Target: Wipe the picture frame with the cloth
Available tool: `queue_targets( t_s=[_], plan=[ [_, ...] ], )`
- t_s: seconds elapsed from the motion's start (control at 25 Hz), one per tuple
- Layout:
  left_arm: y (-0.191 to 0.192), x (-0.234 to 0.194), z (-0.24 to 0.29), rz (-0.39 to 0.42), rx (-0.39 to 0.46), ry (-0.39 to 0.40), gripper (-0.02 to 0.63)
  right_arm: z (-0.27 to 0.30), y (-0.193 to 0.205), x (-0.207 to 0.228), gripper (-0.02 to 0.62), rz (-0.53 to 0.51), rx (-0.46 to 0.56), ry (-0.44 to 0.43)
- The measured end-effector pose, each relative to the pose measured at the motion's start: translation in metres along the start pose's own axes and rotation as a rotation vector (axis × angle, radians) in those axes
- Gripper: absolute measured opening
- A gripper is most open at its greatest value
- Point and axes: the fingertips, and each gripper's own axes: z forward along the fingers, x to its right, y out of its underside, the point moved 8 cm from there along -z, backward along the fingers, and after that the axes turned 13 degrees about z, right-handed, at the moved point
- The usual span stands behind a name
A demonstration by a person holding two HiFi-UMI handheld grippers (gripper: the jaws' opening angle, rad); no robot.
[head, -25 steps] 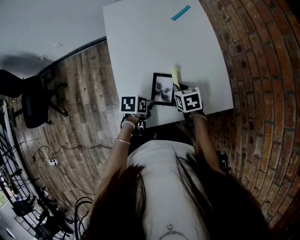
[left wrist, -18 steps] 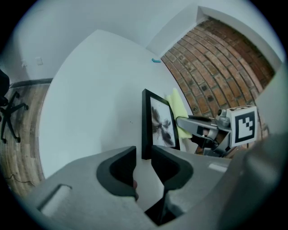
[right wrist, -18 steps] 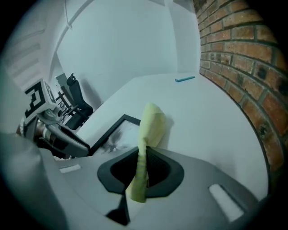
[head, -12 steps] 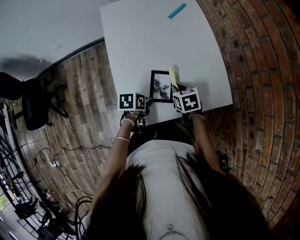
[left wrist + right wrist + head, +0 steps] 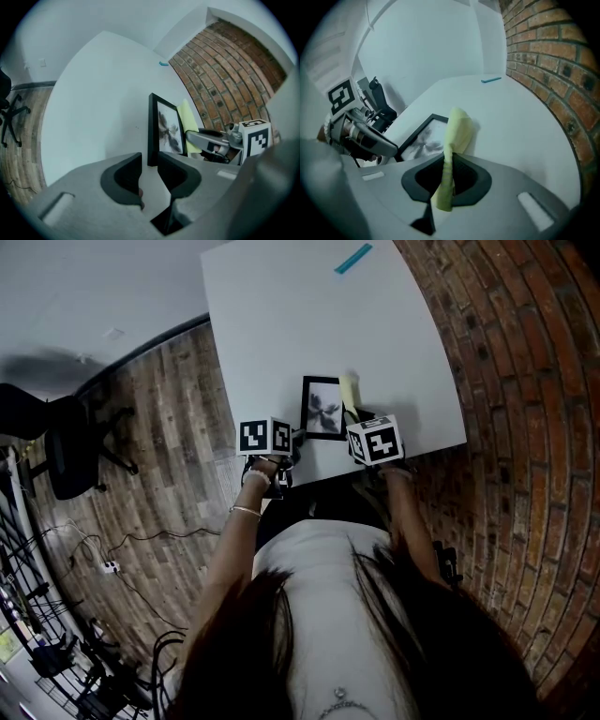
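Near the table [image 5: 300, 324] edge closest to the person, the frame [image 5: 323, 409] sits with its picture facing up. It looks flat to me, though I can't swear it isn't propped a bit. Left gripper [image 5: 150, 161] is at the frame's near left corner with its jaws apart. The black edge lines up right at the gap between the tips, not pinched as far as I can see. Right gripper [image 5: 450, 163] is clamped on the cloth [image 5: 457, 129], a pale yellow folded strip that pokes forward out of the jaws. It ends up just over the frame's right side, maybe touching the rim, hard to call from these angles.

So my read: this is the setup bit right before the actual wiping. Cloth is in hand, frame isn't secured, and I don't see the cloth pressed on the picture anywhere. Next move probably wants the left jaws closing on that edge (or just bracing it) so the frame doesn't skate around on the smooth top. Then the right one dips so the cloth's loose end lies on the front, and drags it across. Only a short bit of cloth sticks out, so the angle needs to be low or the hard jaw tips hit the front first. Far end of the table has a small teal strip [image 5: 353, 260], well apart from all this, not in play
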Motion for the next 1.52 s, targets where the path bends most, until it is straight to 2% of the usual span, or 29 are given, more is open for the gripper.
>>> queue_targets(
  t_s=[1.52],
  plan=[
    [0.005,0.001,0.002,-0.049,0.032,-0.019,0.107,-0.014,0.036,-0.010,0.035,0.002,-0.026,-0.008]
  ],
)
